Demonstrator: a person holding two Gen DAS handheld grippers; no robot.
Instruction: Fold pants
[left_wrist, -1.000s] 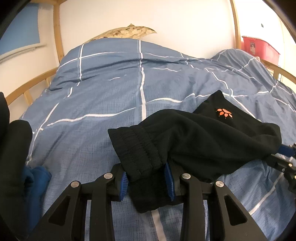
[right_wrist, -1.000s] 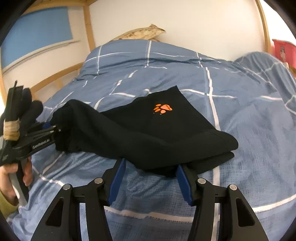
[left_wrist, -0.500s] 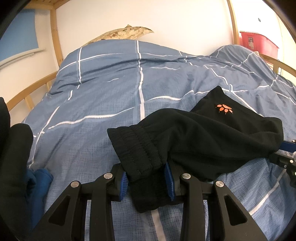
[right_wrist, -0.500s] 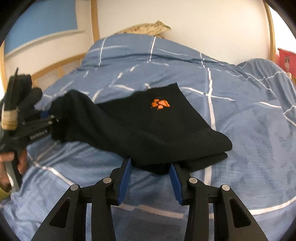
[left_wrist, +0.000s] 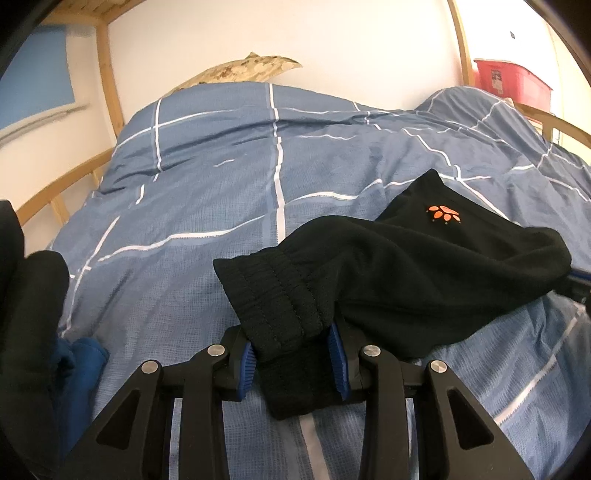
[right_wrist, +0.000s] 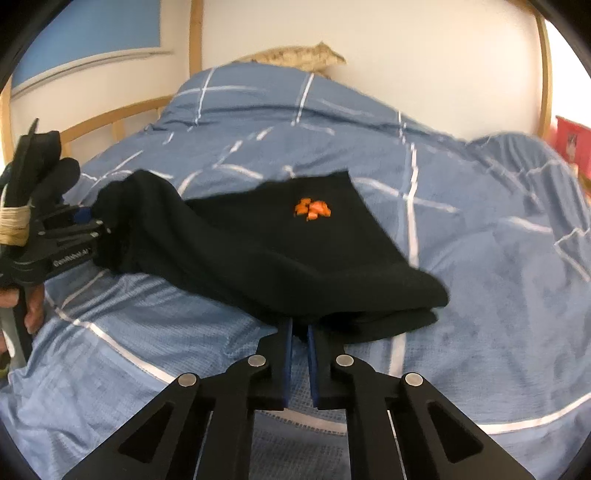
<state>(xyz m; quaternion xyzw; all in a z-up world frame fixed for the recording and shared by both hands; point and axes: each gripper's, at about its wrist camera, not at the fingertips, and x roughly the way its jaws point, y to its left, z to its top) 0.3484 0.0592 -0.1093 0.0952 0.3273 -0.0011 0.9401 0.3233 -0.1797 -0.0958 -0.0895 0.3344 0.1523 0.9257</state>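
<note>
Pinched between left gripper (left_wrist: 293, 363) pads: ribbed waistband of black pants (left_wrist: 406, 273). Right gripper (right_wrist: 299, 334) nearly pressed together on folded pants edge. Beyond both, draped across blue duvet (left_wrist: 221, 177); farther, tan pillow (left_wrist: 243, 70).

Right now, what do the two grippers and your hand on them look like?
Both the left gripper and right gripper are matte black frames with triangular cutouts, silver pivot bolts and blue ribbed finger pads. The left gripper's side carries small white lettering, too blurred to read, and tan wrapping. A bare hand shows.
</note>
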